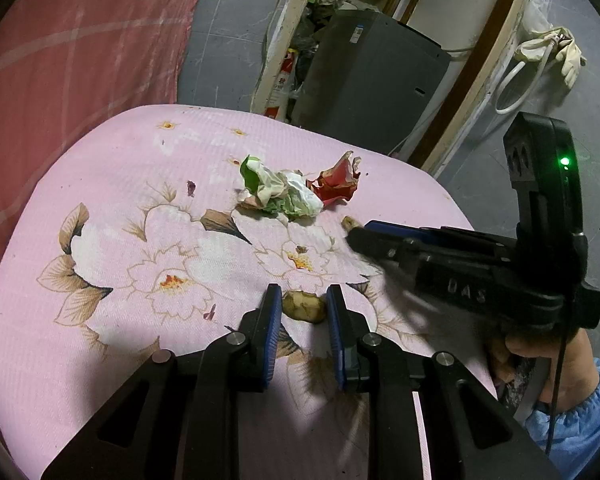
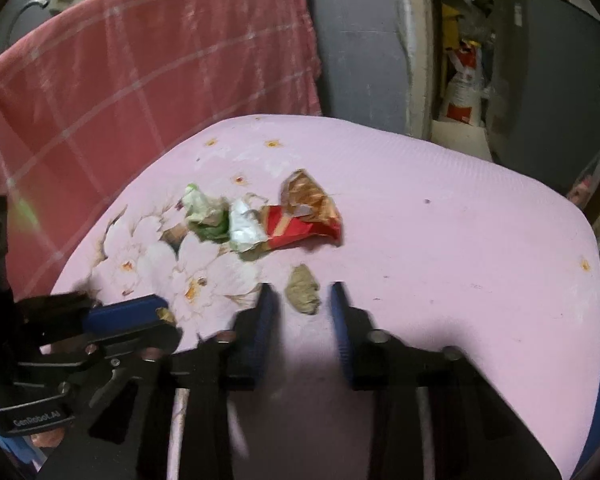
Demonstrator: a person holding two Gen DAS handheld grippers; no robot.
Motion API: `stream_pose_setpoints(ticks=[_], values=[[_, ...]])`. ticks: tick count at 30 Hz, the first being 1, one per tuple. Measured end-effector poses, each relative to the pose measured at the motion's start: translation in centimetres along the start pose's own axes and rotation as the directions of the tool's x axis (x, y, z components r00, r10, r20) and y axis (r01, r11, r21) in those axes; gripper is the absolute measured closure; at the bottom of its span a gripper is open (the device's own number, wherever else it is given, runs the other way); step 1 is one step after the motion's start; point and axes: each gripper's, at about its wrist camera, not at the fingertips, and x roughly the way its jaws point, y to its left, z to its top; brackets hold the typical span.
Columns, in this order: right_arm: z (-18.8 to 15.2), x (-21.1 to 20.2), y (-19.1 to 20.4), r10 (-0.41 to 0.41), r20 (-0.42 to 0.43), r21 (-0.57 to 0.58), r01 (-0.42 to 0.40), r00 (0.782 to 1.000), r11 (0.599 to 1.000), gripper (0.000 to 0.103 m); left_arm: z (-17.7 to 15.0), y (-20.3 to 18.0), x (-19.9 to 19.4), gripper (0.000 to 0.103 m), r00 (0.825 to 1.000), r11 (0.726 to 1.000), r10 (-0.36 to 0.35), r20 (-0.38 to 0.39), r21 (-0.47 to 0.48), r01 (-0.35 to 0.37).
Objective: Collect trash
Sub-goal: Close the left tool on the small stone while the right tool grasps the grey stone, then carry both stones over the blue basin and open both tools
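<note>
Closing in on two brown scraps at lower centre, the left claw [image 1: 300, 296] brackets one scrap [image 1: 305, 307] narrowly, the right claw [image 2: 305, 296] another scrap [image 2: 302, 289] (grip unconfirmed), wrappers [image 1: 296, 184] awaiting collection next.

Both wrist views look steeply down, close over the pink floral cloth [image 1: 140, 200]. Each frames the crumpled wrappers [image 2: 260, 220] and the opposite gripper; the right view appears motion-blurred.
</note>
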Motion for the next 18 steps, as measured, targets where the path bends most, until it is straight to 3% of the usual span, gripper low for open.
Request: stream_pose_setpoints(ticks=[3, 6, 10, 14, 18], values=[[-0.2, -0.2, -0.3, 0.011, 0.015, 0.023, -0.011, 1.0, 1.0, 0.088, 0.1, 0.1, -0.1, 0.085, 1.0, 1.0, -0.012, 0.003, 0.0, 0.012], [-0.7, -0.8, 0.6, -0.031, 0.049, -0.013, 0.032, 0.998, 0.999, 0.089, 0.0, 0.0, -0.4, 0.086, 0.999, 1.0, -0.03, 0.018, 0.008, 0.029], [-2.1, -3.5, 1.7, -0.078, 0.185, -0.051, 0.089, 0.98, 0.995, 0.089, -0.2, -0.9, -2.0, 0.086, 0.996, 0.998, -0.018, 0.092, 0.062, 0.013], [-3.6, -7.6, 1.7, -0.116, 0.366, -0.03, 0.137, 0.923, 0.99, 0.089, -0.6, -3.1, -4.2, 0.086, 0.975, 0.99, -0.009, 0.221, 0.141, -0.023], [-5.5, -11.8, 1.3, -0.203, 0.509, 0.016, 0.226, 0.837, 0.974, 0.089, -0.2, -5.7, -6.0, 0.086, 0.94, 0.984, -0.03, 0.34, 0.176, -0.032]])
